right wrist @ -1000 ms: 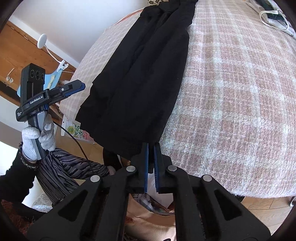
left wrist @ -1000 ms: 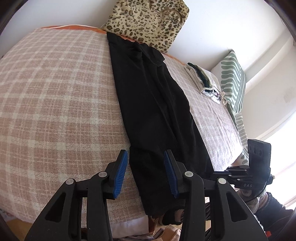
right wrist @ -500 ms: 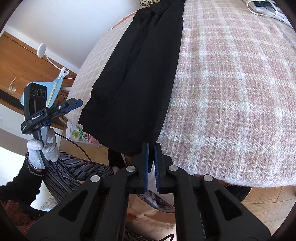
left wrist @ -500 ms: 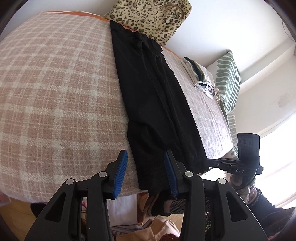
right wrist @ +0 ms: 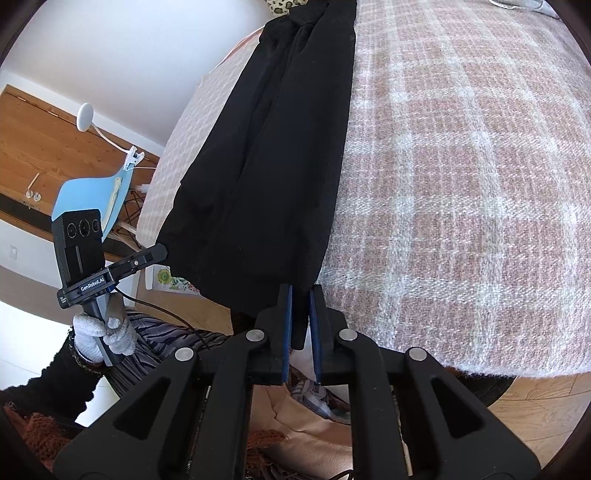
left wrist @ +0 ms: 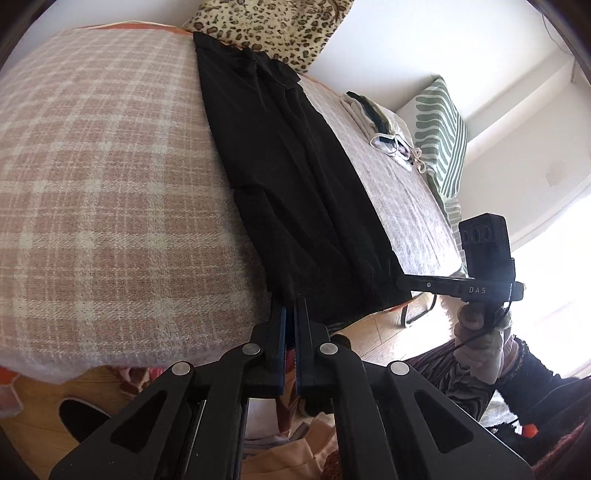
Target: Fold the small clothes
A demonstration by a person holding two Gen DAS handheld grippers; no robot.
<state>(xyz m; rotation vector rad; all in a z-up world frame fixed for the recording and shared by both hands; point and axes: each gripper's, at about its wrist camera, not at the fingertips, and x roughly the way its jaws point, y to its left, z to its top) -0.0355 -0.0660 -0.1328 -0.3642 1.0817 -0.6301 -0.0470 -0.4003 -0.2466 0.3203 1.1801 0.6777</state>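
Note:
A long black garment (left wrist: 291, 177) lies stretched along the pink plaid bed cover (left wrist: 92, 177), its near hem hanging over the bed's front edge. My left gripper (left wrist: 290, 308) is shut on the hem's left corner. My right gripper (right wrist: 300, 291) is shut on the hem's right corner of the same garment (right wrist: 273, 147). Each gripper shows in the other's view: the right one (left wrist: 406, 282) at the garment's right corner, the left one (right wrist: 159, 254) at its left corner.
A leopard-print bag (left wrist: 269, 26) stands at the bed's far end. Folded clothes with a cord (left wrist: 388, 133) and a green striped pillow (left wrist: 439, 136) lie at the far right. A blue chair (right wrist: 96, 195) and wooden furniture stand left of the bed. Wooden floor lies below.
My left gripper has moved in onto the hem's left corner and shut on it; it was open before. My right gripper stays shut on the right corner.

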